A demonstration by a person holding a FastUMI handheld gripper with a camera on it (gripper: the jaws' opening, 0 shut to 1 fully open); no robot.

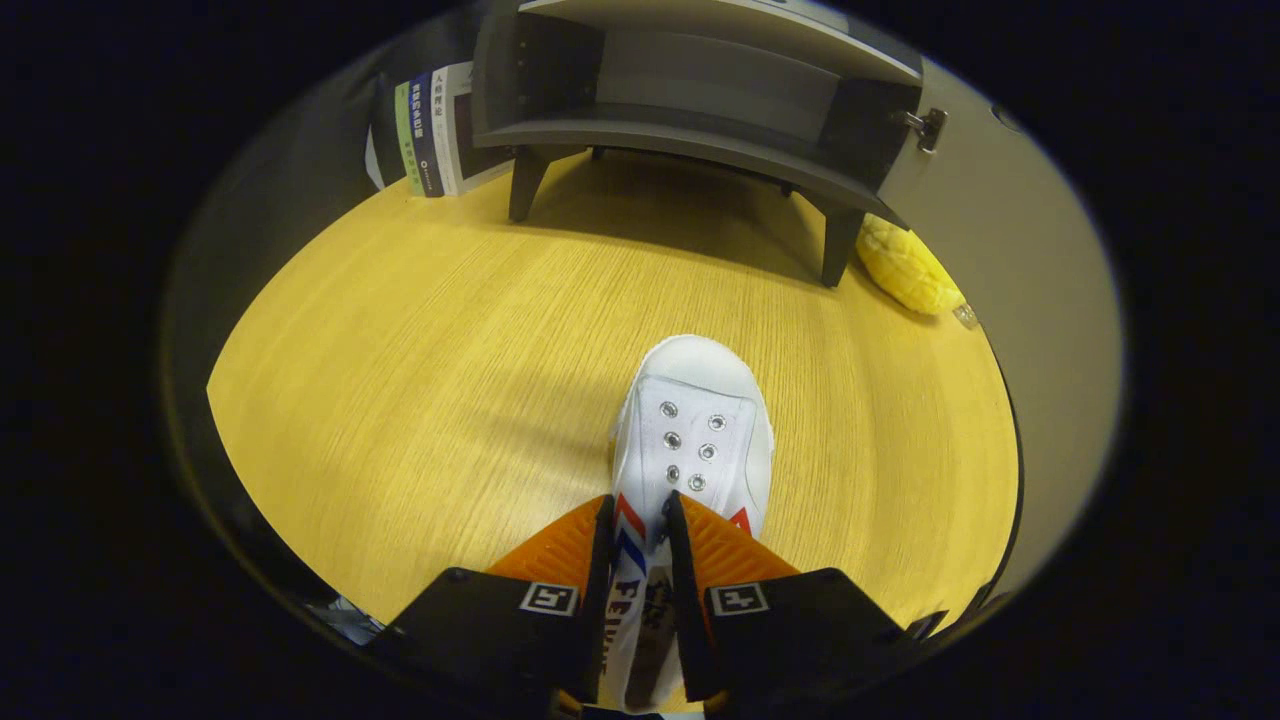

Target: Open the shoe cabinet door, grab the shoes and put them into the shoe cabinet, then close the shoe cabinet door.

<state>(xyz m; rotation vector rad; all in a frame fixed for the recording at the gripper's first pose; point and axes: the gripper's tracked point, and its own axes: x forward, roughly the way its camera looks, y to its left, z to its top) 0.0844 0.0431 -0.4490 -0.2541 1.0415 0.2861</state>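
Item: shoe, pinched at its side wall between the narrowed fingers of the gripper, toe toward the open cabinet across the table; step judged: carrying; next calls for reaching the shelf, then release.

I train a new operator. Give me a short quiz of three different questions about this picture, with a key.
1. True or false: the cabinet door is shut.
2. What is the gripper clamped on?
A. books B. shoe C. yellow toy
3. Fill in: the yellow toy lies beside the cabinet's ____.

Key:
1. False; the door stands open.
2. B, the white shoe.
3. Leg, by the shoe cabinet.
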